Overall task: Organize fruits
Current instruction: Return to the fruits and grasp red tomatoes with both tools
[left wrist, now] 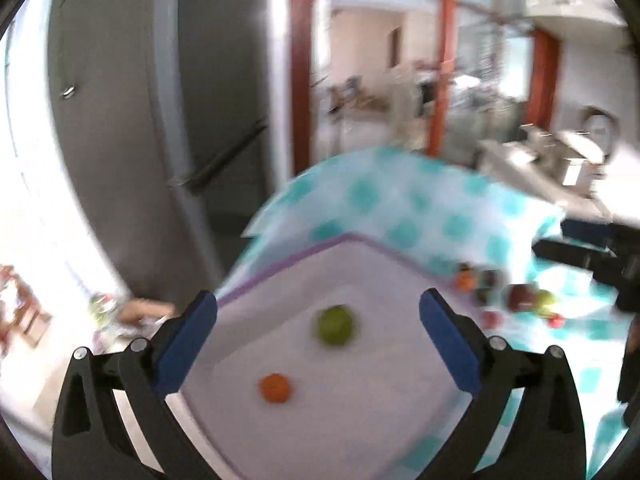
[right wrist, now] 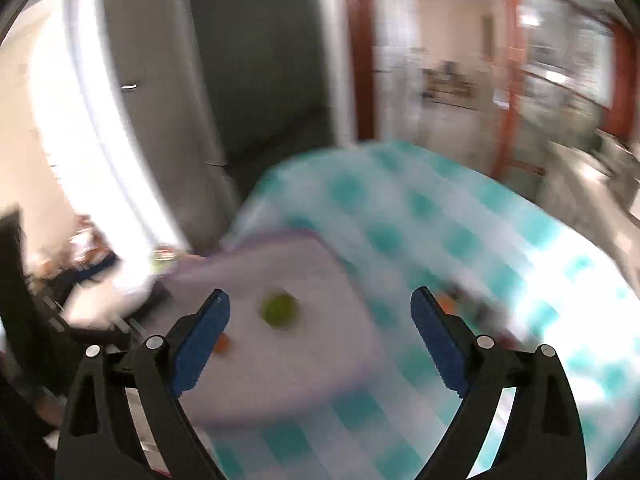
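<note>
While spread fingers (left wrist: 188,344) hover, green fruit (left wrist: 335,325) lies between, untouched

Left claw (left wrist: 318,344) and right claw (right wrist: 320,344) both gape wide, empty, angled downward.

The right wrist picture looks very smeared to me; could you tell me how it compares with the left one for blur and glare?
Right wrist view: heavy motion blur, the green fruit and tablecloth smeared, only the fingers sharp. Left wrist view: milder blur, green fruit and orange fruit distinct. Both: blown-out glare at left, fisheye bending.
</note>
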Motion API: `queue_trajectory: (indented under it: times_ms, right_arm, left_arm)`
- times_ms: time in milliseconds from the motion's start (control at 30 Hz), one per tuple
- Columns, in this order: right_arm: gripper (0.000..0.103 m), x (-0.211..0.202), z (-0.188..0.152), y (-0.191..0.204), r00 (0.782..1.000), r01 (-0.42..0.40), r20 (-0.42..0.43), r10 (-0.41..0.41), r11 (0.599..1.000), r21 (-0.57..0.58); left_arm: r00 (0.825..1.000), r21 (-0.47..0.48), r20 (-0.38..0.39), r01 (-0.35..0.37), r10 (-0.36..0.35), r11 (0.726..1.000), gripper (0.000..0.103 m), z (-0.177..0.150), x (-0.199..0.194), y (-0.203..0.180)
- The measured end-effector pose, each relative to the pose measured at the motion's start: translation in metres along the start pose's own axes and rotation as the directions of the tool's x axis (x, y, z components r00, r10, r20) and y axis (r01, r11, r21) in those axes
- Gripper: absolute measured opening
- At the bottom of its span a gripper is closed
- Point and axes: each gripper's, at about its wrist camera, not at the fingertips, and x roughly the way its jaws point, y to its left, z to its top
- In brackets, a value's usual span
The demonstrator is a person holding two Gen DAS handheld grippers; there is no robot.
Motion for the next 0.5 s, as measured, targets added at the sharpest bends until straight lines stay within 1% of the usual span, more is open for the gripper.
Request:
queue_trajectory:
  times_ms: [33, 67, 100, 133, 167, 200, 233, 267, 300, 333, 367, 400, 433, 500]
  right_arm:
    - [0.089, -0.012, -0.018, -0.007, 0.999, 0.041, -0.019, -0.041, 0.999, 0.028]
    - [0.089, -0.022, -0.038, -0.02, 0.995, 0.085, -0.052, -0.082, 0.994, 0.071]
    - [0.089, -0.026, -0.057, -0.031, 0.989, 0.126, -0.093, -0.116, 0.986, 0.112]
    - [0.089, -0.036, -0.079, -0.046, 0.976, 0.181, -0.15, -0.159, 0.972, 0.15]
    - [0.089, -0.039, -0.094, -0.057, 0.965, 0.218, -0.183, -0.186, 0.961, 0.171]
    - [0.089, -0.037, -0.106, -0.07, 0.956, 0.249, -0.207, -0.209, 0.95, 0.189]
    - [0.089, -0.039, -0.121, -0.086, 0.941, 0.291, -0.241, -0.236, 0.931, 0.222]
    - [0.089, -0.039, -0.134, -0.097, 0.934, 0.309, -0.258, -0.245, 0.92, 0.243]
    - [0.089, -0.039, -0.143, -0.111, 0.927, 0.328, -0.279, -0.252, 0.905, 0.272]
    - [0.089, -0.028, -0.147, -0.121, 0.924, 0.337, -0.285, -0.256, 0.897, 0.286]
    - [0.089, -0.023, -0.155, -0.129, 0.919, 0.348, -0.292, -0.263, 0.891, 0.292]
    - [0.089, -0.023, -0.156, -0.139, 0.914, 0.357, -0.304, -0.268, 0.887, 0.292]
    - [0.089, -0.013, -0.159, -0.151, 0.909, 0.365, -0.316, -0.272, 0.885, 0.289]
    - [0.089, 0.009, -0.162, -0.179, 0.902, 0.373, -0.33, -0.277, 0.886, 0.276]
  left_arm:
    - [0.999, 0.007, -0.011, 0.046, -0.046, 0.999, 0.101, -0.007, -0.012, -0.008]
    - [0.994, 0.016, -0.038, 0.102, -0.102, 0.995, 0.101, -0.011, -0.016, -0.022]
    - [0.986, 0.033, -0.069, 0.154, -0.151, 0.988, 0.101, -0.015, -0.02, -0.039]
    - [0.978, 0.052, -0.097, 0.192, -0.186, 0.98, 0.101, -0.024, -0.016, -0.059]
    - [0.968, 0.072, -0.126, 0.228, -0.218, 0.971, 0.101, -0.029, -0.017, -0.072]
    - [0.951, 0.099, -0.166, 0.278, -0.259, 0.956, 0.101, -0.035, -0.016, -0.092]
    - [0.94, 0.117, -0.187, 0.308, -0.284, 0.944, 0.101, -0.04, -0.012, -0.105]
    - [0.926, 0.143, -0.216, 0.344, -0.31, 0.928, 0.101, -0.046, -0.01, -0.125]
    - [0.911, 0.169, -0.247, 0.375, -0.329, 0.911, 0.101, -0.054, 0.0, -0.138]
    - [0.892, 0.205, -0.294, 0.409, -0.342, 0.889, 0.101, -0.064, 0.009, -0.155]
    - [0.879, 0.229, -0.329, 0.428, -0.344, 0.874, 0.101, -0.072, 0.018, -0.17]
    - [0.87, 0.241, -0.353, 0.439, -0.343, 0.866, 0.101, -0.081, 0.028, -0.179]
    - [0.857, 0.254, -0.393, 0.45, -0.334, 0.856, 0.101, -0.09, 0.048, -0.196]
    - [0.839, 0.261, -0.443, 0.458, -0.316, 0.85, 0.101, -0.105, 0.067, -0.211]
